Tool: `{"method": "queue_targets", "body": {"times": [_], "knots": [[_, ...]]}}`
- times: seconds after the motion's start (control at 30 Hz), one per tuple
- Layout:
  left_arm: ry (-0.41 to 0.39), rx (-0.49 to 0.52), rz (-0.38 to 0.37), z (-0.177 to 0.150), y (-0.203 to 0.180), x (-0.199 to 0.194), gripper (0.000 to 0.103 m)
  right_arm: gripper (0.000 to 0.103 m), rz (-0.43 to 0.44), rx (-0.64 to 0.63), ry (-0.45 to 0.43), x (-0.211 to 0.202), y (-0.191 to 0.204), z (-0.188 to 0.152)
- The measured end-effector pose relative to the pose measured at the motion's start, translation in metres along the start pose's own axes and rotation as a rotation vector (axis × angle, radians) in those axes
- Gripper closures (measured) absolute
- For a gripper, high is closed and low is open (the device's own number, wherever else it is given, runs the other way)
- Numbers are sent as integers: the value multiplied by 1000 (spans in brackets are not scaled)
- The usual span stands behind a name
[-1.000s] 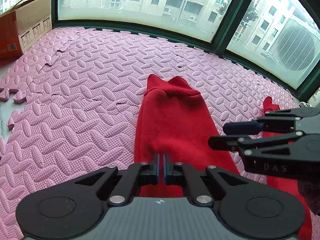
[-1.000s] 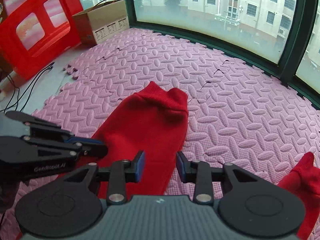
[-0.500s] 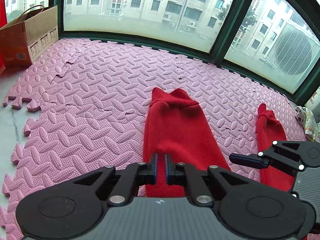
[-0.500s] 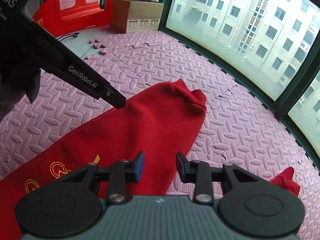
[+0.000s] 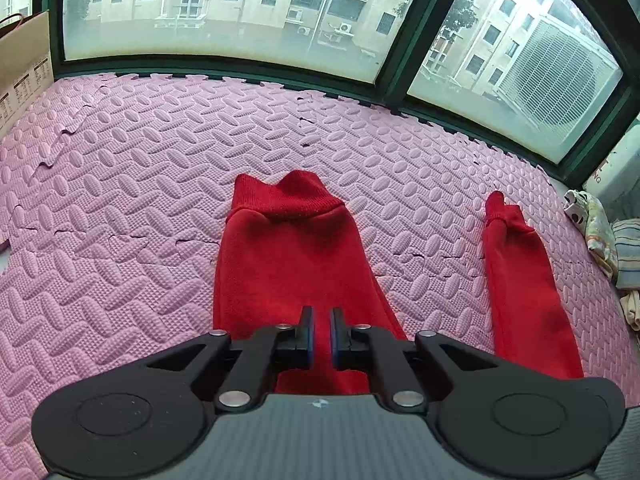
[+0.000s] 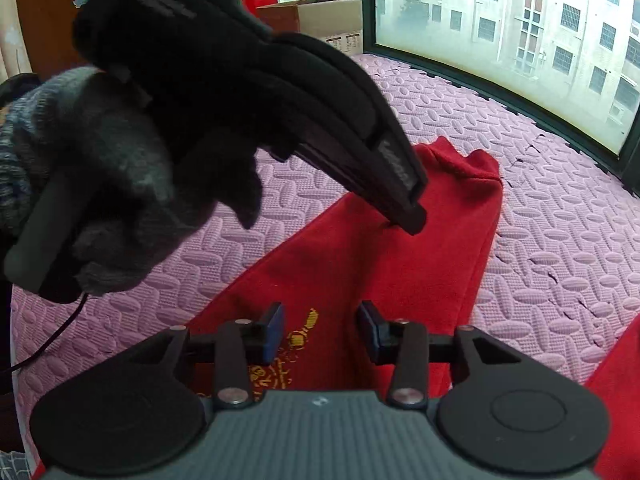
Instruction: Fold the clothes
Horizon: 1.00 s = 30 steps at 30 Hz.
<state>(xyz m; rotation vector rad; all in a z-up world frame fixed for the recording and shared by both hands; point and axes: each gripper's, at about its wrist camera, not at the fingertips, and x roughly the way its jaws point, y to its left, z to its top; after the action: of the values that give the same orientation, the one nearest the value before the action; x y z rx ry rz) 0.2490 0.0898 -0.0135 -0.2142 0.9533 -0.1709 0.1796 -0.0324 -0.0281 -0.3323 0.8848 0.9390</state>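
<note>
1. The left gripper, low in the centre of its own view, has its blue-lined jaws drawn almost together with only a thin slit between them. No cloth is pinched there; it hangs clenched and empty just above the red fabric.

2. The right gripper, at the bottom of its view, is opening — its jaws stand apart over the garment's gold print, with nothing pressed between the pads.

3. A gloved hand fills the upper left of the right wrist view, carrying the left tool, whose black fingers slant down toward the sleeve — likely poised to take the cloth for the first fold.

4. The red sweatshirt lies spread on the pink foam mat. One cuffed sleeve runs up the middle of the left view; the other sleeve lies well apart at right, so the garment looks laid out flat and not yet folded.

5. Beyond the mat, a cardboard box sits by the window at the top of the right wrist view, and a heap of other clothes waits at the right edge of the left view.
</note>
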Motion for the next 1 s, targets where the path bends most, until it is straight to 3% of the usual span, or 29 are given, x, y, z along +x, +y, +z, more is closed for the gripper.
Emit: {"method": "queue_targets", "body": {"times": [0.1, 0.17, 0.3, 0.53, 0.63, 0.77, 0.83, 0.9, 1.0], "knots": [[15, 33, -2, 2, 1, 6, 94, 63, 82, 2, 17, -1, 8, -3], [26, 53, 1, 4, 2, 9, 94, 63, 65, 0, 11, -1, 10, -7], [42, 85, 8, 5, 3, 14, 94, 61, 112, 136, 1, 0, -1, -9], [36, 75, 7, 7, 3, 17, 94, 55, 207, -52, 16, -7, 49, -16], [34, 71, 4, 7, 5, 16, 94, 57, 211, -38, -9, -17, 49, -14], [34, 63, -2, 6, 7, 15, 94, 56, 73, 79, -37, -26, 17, -11], [33, 63, 1, 6, 6, 15, 94, 56, 48, 143, -14, -23, 2, -12], [30, 63, 4, 6, 5, 16, 94, 54, 68, 170, 7, -21, 1, -17], [28, 51, 6, 7, 5, 17, 94, 54, 167, 103, 16, -27, 26, -26]]}}
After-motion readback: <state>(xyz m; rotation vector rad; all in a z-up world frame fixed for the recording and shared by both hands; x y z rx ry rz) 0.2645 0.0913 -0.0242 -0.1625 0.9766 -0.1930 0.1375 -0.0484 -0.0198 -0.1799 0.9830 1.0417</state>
